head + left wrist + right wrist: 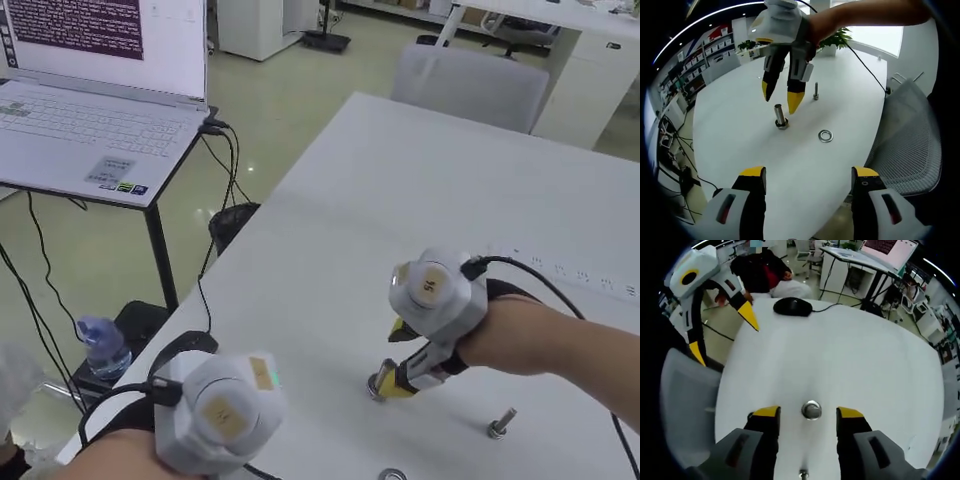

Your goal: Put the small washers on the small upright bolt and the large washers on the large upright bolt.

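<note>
The large upright bolt [780, 116] stands on the white table [400, 190] with washers stacked at its base. My right gripper [392, 388] hangs open just above it, one yellow-tipped jaw on each side of the bolt head [811, 410]. The small upright bolt [500, 423] stands a little to the right, bare. One loose washer [825, 135] lies flat on the table nearer to me. My left gripper [809, 172] is open with nothing between its jaws, held back at the table's near edge; its white body [222, 408] is at the lower left.
A laptop [90, 130] sits on a stand left of the table, with a water bottle [100, 345] on the floor below it. A grey chair [470, 85] stands at the far edge. A black mouse [792, 306] lies on the table.
</note>
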The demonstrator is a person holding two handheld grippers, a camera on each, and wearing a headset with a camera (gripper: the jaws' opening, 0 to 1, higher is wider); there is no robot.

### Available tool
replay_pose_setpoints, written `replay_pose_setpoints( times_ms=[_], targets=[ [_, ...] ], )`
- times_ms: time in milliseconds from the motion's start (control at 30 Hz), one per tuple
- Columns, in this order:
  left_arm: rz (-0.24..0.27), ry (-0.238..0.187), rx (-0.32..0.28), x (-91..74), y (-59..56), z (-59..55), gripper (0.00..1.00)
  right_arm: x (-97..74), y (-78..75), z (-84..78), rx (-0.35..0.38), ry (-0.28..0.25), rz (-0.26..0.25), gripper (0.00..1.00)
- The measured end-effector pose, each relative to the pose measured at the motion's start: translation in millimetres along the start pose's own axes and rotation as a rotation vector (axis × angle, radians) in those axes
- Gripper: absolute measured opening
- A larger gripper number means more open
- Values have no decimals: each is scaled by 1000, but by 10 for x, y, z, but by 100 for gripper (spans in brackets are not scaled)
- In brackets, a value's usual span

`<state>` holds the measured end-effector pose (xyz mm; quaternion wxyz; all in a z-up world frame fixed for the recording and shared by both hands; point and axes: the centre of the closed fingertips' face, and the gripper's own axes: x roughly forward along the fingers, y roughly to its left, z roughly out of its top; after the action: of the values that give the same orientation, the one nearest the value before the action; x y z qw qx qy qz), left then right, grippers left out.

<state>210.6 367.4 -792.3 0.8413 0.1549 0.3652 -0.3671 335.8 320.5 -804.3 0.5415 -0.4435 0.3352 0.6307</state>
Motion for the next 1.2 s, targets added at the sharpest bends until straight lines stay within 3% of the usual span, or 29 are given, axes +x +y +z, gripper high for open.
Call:
replay_pose_setpoints(
  times_ms=[600,900,1200],
  targets=[
    [4,1,11,-24,-63,15,68,-158,418,-81,-22,-26,2,48],
    [-3,-24,16,-17,-93,107,70,-208,624,-128,-39,-20,8,49],
    [23,-53,14,-25,-59,162,79,-185,773,-285,-32,-2,18,50]
  ],
)
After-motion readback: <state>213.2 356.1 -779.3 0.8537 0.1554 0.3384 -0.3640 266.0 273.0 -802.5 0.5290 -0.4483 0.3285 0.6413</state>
